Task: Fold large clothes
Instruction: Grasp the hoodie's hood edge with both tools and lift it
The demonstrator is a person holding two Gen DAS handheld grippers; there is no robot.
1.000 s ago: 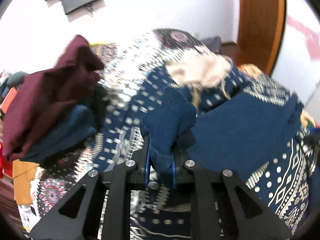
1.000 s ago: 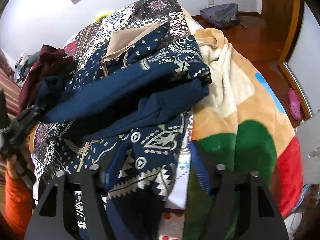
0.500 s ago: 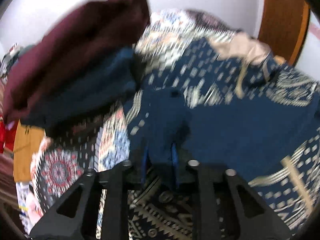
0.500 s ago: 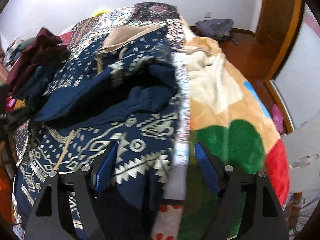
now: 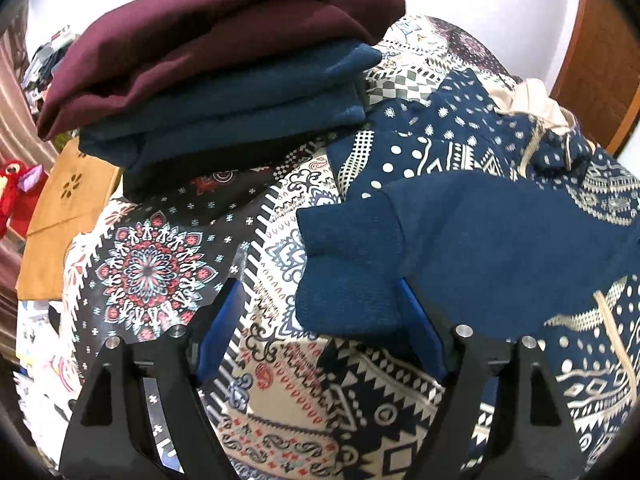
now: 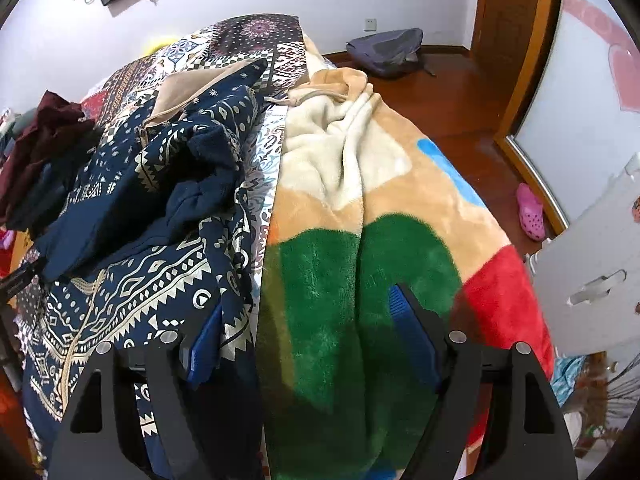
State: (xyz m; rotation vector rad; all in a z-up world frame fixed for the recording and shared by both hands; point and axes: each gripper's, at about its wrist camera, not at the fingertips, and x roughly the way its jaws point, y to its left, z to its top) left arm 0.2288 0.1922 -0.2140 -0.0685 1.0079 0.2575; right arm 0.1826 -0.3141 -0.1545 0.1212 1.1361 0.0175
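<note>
A navy patterned hoodie (image 5: 500, 208) with a tan hood lies spread on the bed. Its plain blue sleeve cuff (image 5: 348, 264) lies between the open jaws of my left gripper (image 5: 320, 320), which is not holding it. In the right wrist view the same hoodie (image 6: 152, 216) lies at the left, sleeves folded over its body. My right gripper (image 6: 308, 328) is open and empty above the fleece blanket (image 6: 360, 216); its left finger is over the hoodie's hem.
A stack of folded clothes, maroon (image 5: 208, 28) over blue (image 5: 248, 112), sits at the back left of the patterned bedspread (image 5: 160, 264). A tan cloth (image 5: 60, 216) lies at the left edge. A grey backpack (image 6: 388, 50) and pink shoe (image 6: 530, 212) lie on the wooden floor.
My left gripper opened and let go of the blue sleeve cuff, which now rests on the bed. My right gripper stayed open and shifted right, off the hoodie's hem toward the fleece blanket.
</note>
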